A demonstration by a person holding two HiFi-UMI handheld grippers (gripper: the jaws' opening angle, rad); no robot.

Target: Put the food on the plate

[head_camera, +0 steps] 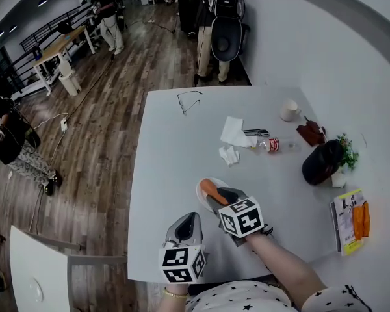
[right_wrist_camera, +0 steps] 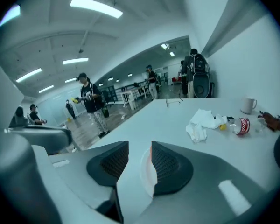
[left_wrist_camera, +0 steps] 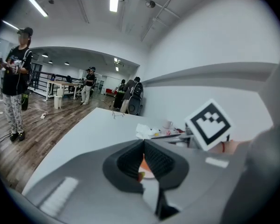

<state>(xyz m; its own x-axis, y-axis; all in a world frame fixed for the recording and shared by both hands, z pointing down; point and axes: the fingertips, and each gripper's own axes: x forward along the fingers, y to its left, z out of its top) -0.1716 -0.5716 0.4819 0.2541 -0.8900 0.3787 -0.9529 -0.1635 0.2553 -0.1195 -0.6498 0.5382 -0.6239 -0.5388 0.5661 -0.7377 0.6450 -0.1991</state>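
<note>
An orange piece of food [head_camera: 210, 186] lies on a small white plate [head_camera: 201, 186] near the table's front. My right gripper [head_camera: 219, 195] hangs over the plate's near side, covering part of it. In the right gripper view its jaws [right_wrist_camera: 139, 146] stand apart. The plate [right_wrist_camera: 147, 171] and a thin orange strip of the food [right_wrist_camera: 150, 153] show beside the right pad, and nothing is pressed between the pads. My left gripper [head_camera: 190, 217] rests just in front of the plate and to its left. Its pads [left_wrist_camera: 143, 143] meet at the tips, and the plate [left_wrist_camera: 146, 172] shows through the slit.
Further back on the white table [head_camera: 162, 174] lie crumpled tissues [head_camera: 234, 132], a small bottle [head_camera: 273, 145], a white mug [head_camera: 289, 110] and glasses [head_camera: 190, 99]. A dark bag [head_camera: 323, 161], a plant [head_camera: 346, 151] and a booklet [head_camera: 351, 220] sit at the right. People stand beyond the table.
</note>
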